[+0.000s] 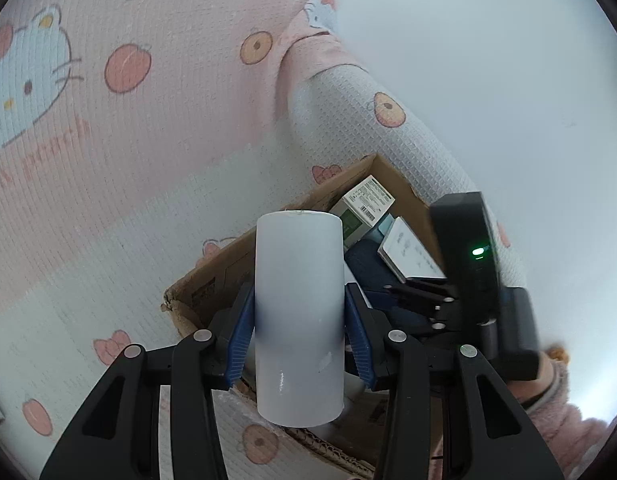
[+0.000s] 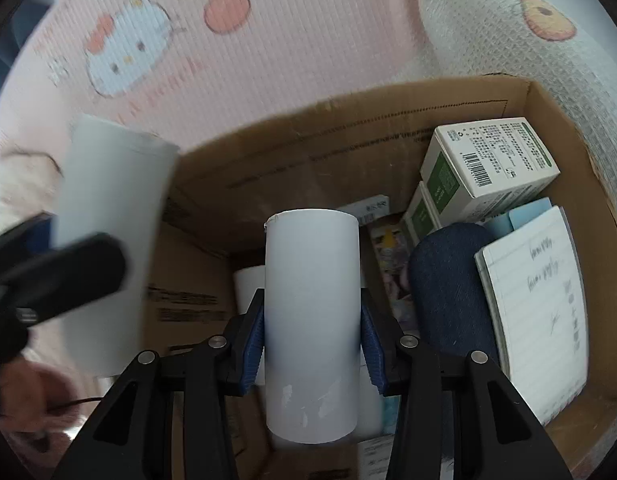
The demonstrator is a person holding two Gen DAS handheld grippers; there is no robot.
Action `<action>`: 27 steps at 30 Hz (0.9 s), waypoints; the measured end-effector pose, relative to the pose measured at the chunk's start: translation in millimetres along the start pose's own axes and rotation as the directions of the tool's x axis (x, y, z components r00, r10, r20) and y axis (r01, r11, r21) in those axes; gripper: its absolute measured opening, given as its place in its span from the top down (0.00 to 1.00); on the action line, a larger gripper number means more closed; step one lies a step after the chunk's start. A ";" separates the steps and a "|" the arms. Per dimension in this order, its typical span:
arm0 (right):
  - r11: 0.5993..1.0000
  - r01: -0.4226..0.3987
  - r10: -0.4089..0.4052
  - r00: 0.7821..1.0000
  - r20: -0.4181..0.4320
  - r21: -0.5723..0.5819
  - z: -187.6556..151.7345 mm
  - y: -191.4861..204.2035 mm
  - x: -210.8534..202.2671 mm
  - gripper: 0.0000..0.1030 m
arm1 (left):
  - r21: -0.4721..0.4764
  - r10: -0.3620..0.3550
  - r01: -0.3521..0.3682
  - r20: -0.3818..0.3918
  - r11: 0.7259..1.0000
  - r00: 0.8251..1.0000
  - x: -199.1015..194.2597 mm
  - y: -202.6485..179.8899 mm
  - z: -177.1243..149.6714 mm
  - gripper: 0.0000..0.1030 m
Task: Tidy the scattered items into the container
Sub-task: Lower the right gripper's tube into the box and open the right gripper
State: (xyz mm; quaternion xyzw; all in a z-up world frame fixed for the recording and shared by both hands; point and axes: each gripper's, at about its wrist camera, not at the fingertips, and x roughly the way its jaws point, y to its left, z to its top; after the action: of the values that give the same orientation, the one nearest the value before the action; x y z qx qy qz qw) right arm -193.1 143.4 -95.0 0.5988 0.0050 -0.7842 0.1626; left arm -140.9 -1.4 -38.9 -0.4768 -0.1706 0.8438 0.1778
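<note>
step: carry to box (image 2: 388, 128) | left gripper (image 1: 299, 320) grips tube (image 1: 299, 300) | right gripper (image 2: 312, 328) grips tube (image 2: 311, 300) over box | next: lower, release

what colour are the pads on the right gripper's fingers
Blue, ribbed pads pressing the white cylinder; clearest in the right wrist view.

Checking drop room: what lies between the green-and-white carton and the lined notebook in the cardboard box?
In the right wrist view, light blue paper lies between green-and-white carton and lined notebook.
</note>
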 end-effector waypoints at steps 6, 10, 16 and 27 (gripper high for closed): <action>0.993 0.108 -0.111 0.993 -0.042 -0.057 7.8 1.2 16.9 0.60 | 0.016 -0.005 0.005 0.001 1.000 1.000 2.0 -2.4 -3.5 0.54; 0.990 0.112 -0.118 0.991 -0.064 -0.084 10.2 4.8 26.5 0.60 | 0.022 -0.004 0.004 0.002 1.000 1.000 0.8 -3.9 -2.3 0.54; 0.977 0.172 -0.182 0.980 -0.079 -0.126 9.2 7.8 34.8 0.60 | 0.016 -0.004 0.004 -0.001 1.000 1.000 -0.8 -4.0 -0.1 0.54; 0.992 0.101 -0.108 0.990 -0.086 -0.079 -0.7 -10.9 23.8 0.63 | 0.045 0.027 -0.026 -0.018 0.999 0.999 8.0 -11.9 -4.5 0.54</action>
State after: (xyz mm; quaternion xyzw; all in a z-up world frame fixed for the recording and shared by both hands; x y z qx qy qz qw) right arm -200.8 147.9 -119.6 0.6261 0.0726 -0.7631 0.1431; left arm -139.2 13.3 -41.6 -0.4828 -0.1434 0.8452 0.1787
